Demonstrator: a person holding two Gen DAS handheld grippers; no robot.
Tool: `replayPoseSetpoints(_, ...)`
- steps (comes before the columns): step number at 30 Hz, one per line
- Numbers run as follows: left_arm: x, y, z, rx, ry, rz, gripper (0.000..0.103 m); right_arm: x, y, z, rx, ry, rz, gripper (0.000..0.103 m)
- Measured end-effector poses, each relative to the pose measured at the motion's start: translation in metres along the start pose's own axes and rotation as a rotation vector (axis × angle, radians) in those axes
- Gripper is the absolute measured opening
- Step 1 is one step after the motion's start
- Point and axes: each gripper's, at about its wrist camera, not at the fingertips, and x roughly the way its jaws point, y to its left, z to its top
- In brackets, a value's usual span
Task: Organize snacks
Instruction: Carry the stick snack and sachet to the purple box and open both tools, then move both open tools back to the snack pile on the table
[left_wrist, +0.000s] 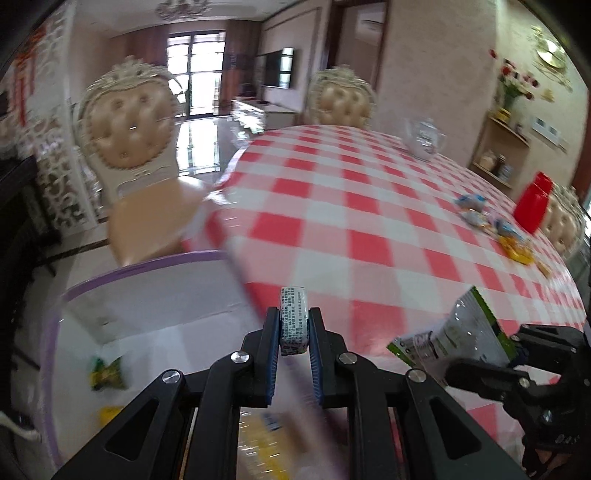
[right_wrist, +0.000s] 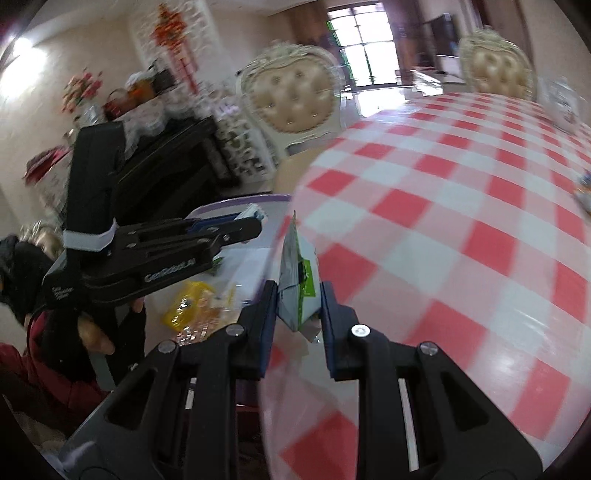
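Note:
My left gripper (left_wrist: 293, 317) is shut on a small white-and-blue wrapped snack bar (left_wrist: 292, 314), held above the edge of a white bin with a purple rim (left_wrist: 122, 271). My right gripper (right_wrist: 298, 295) is shut on a green-and-silver snack pouch (right_wrist: 297, 273), also seen in the left wrist view (left_wrist: 458, 332). The left gripper (right_wrist: 255, 221) shows in the right wrist view, over the bin (right_wrist: 236, 203). Yellow and green snack packets (left_wrist: 107, 373) lie in the bin; one shows in the right wrist view (right_wrist: 188, 304). Several loose snacks (left_wrist: 495, 229) lie on the table at far right.
A round table with a red-and-white checked cloth (left_wrist: 369, 221) fills the right. A white teapot (left_wrist: 424, 138) and a red container (left_wrist: 533, 201) stand at its far side. Padded chairs (left_wrist: 129, 133) stand around it. A dark cabinet (right_wrist: 166, 166) is at left.

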Motion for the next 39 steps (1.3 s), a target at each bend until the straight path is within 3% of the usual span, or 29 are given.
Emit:
replayPoseSetpoints(12, -0.012, 0.076, -0.022, -0.107, 0.014, 0.189, 0.016, 0.057, 0.072, 0.009, -0.179, 0.096, 0.158, 0.026)
replayPoseSetpoints(15, -0.010, 0.089, -0.022, -0.136, 0.025, 0.273, 0.018, 0.063, 0.078, 0.004, -0.182, 0.103, 0.222, 0.031)
replayPoseSetpoints(16, -0.009, 0.092, -0.022, -0.149, 0.030, 0.313, 0.020, 0.065, 0.078, 0.003, -0.175, 0.107, 0.238, 0.040)
replayPoseSetpoints(17, -0.009, 0.094, -0.022, -0.157, 0.033, 0.336, 0.030, 0.064, 0.077, 0.002, -0.164, 0.110, 0.249, 0.047)
replayPoseSetpoints(18, -0.009, 0.095, -0.022, -0.166, 0.035, 0.361, 0.049, 0.063, 0.072, 0.002, -0.144, 0.102, 0.250, 0.059)
replayPoseSetpoints(20, -0.012, 0.093, -0.019, -0.173, 0.015, 0.405, 0.071, 0.055, 0.066, 0.000, -0.122, 0.077, 0.239, 0.064)
replayPoseSetpoints(23, -0.019, 0.074, -0.012, -0.137, -0.060, 0.440, 0.078, 0.038, 0.044, -0.001, -0.068, 0.034, 0.197, 0.066)
replayPoseSetpoints(25, -0.022, 0.060, -0.006, -0.102, -0.091, 0.433, 0.079, 0.023, 0.023, -0.005, -0.013, -0.010, 0.132, 0.075)
replayPoseSetpoints(28, -0.022, 0.031, 0.005, -0.041, -0.142, 0.420, 0.081, 0.002, -0.005, -0.011, 0.032, -0.048, 0.083, 0.077)
replayPoseSetpoints(32, -0.011, -0.032, 0.023, 0.078, -0.173, 0.341, 0.084, -0.035, -0.048, -0.021, 0.084, -0.105, -0.052, 0.079)
replayPoseSetpoints(37, 0.014, -0.126, 0.038, 0.206, -0.132, 0.105, 0.084, -0.102, -0.119, -0.044, 0.235, -0.180, -0.231, 0.080)
replayPoseSetpoints(39, 0.034, -0.173, 0.041, 0.251, -0.069, -0.045, 0.084, -0.133, -0.150, -0.056, 0.310, -0.214, -0.306, 0.080)
